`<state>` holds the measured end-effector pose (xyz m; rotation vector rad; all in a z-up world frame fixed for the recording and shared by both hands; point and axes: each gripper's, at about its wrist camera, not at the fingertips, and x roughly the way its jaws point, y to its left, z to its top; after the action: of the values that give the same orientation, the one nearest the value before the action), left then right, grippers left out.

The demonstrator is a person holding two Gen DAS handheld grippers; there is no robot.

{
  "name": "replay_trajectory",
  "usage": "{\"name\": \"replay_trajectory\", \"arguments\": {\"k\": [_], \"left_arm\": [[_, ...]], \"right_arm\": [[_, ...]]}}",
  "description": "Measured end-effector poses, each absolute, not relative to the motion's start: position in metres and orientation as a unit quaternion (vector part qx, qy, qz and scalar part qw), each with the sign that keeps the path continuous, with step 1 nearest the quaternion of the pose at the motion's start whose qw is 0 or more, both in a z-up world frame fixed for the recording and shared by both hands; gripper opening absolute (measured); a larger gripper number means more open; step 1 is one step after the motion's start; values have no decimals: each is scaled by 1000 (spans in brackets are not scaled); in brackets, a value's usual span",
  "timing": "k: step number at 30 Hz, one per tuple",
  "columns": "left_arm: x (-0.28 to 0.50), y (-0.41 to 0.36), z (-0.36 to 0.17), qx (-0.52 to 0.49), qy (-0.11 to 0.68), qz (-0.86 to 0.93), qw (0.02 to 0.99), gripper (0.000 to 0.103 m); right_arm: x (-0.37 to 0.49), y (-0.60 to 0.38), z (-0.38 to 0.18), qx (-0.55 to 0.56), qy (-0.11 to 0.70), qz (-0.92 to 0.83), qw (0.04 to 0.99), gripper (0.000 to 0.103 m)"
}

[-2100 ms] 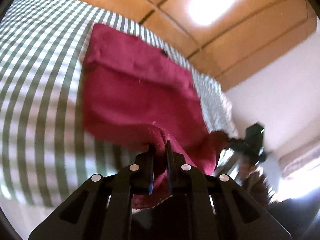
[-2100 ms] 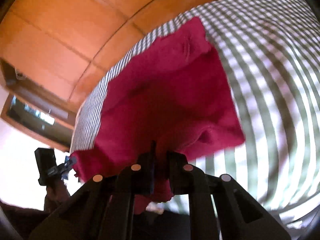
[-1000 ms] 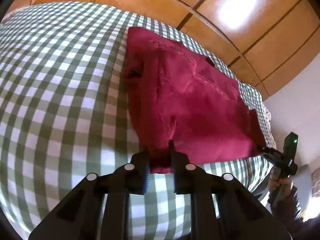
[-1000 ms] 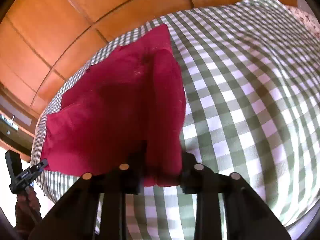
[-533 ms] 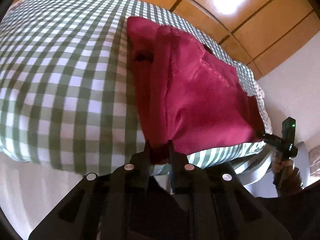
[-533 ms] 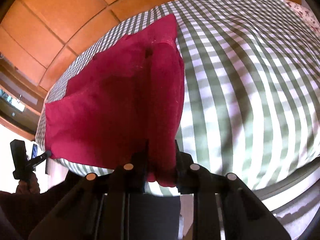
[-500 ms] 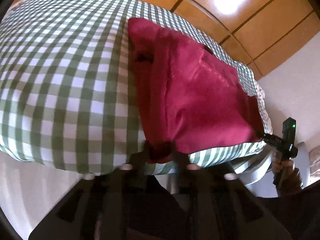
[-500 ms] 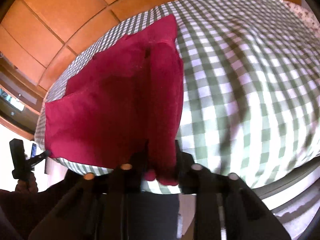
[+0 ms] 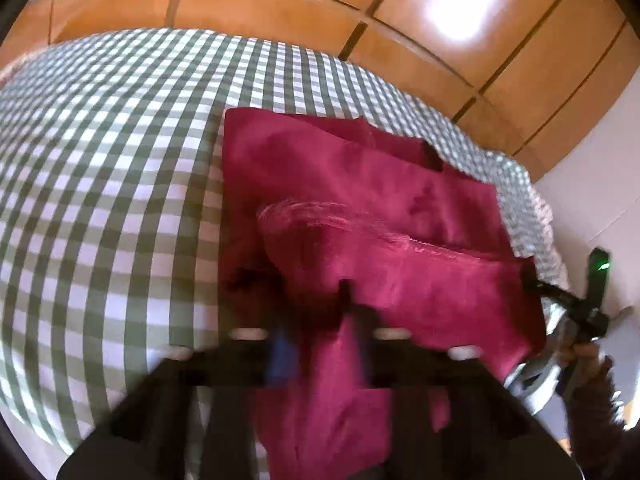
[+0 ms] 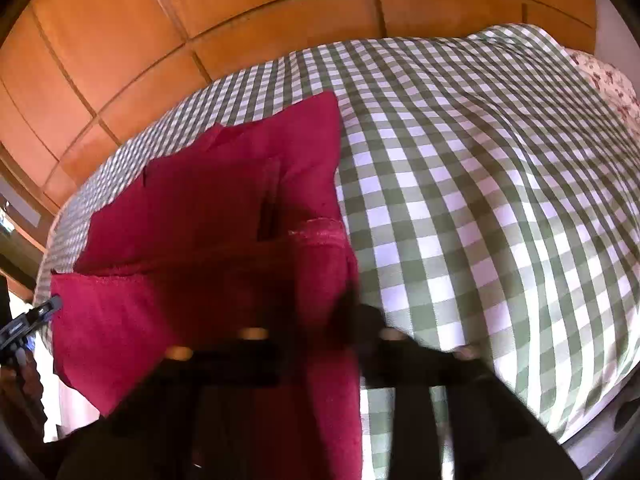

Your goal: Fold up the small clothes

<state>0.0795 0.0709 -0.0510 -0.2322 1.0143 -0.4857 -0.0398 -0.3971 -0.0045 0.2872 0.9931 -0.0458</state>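
while my left gripper (image 9: 316, 300) and right gripper (image 10: 312, 312) each pinch a near corner of the red garment (image 9: 360, 208), their jaws have just been closing with cloth between them, and the near edge is lifted off the bed. beyond my fingers the rest of the garment lies flat on the green checked bedspread (image 9: 100, 168), its far edge toward the wooden wall panels (image 10: 120, 20).
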Motion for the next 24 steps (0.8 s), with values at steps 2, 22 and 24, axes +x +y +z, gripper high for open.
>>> {"name": "replay_trajectory", "arguments": {"k": [2, 22, 24], "left_arm": [[72, 75, -43, -111, 458, -232, 851, 9], [165, 57, 4, -95, 383, -168, 903, 7], [183, 49, -4, -81, 391, -157, 903, 7]], "right_arm": [[-48, -393, 7, 123, 465, -15, 876, 8], [88, -415, 46, 161, 405, -39, 899, 7], [105, -417, 37, 160, 411, -50, 896, 7]]}}
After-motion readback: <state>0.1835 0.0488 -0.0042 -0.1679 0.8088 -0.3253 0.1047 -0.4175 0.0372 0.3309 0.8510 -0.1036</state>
